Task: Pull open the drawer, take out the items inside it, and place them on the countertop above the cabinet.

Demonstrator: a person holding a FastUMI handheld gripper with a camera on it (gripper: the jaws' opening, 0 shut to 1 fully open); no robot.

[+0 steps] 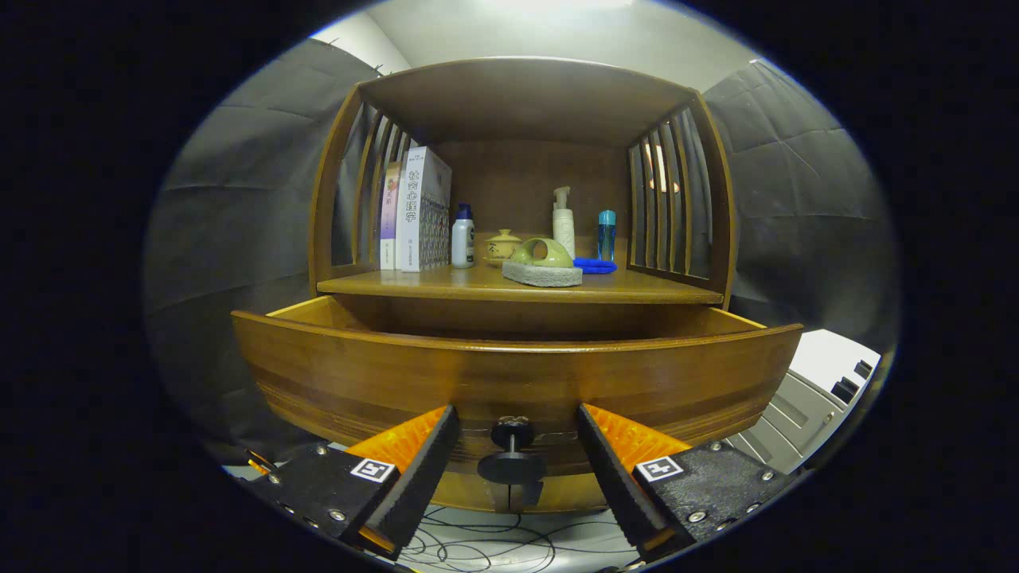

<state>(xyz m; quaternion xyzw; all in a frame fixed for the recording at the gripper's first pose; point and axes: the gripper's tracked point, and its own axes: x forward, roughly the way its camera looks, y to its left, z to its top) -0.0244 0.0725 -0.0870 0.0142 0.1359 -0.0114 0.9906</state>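
1. The wooden drawer (517, 374) stands pulled out from the cabinet, its curved front facing the fingers
2. Its black knob (512, 454) sits low on the front
3. The countertop (517, 285) lies above it, behind the front

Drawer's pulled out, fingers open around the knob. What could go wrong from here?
1. The gripper is open with the knob between its fingers, untouched; rising straight up could snag the drawer front.
2. The drawer's interior is hidden behind its front, so any reach in starts blind.
3. The countertop is crowded: sponge, bottles and books leave little placing room.
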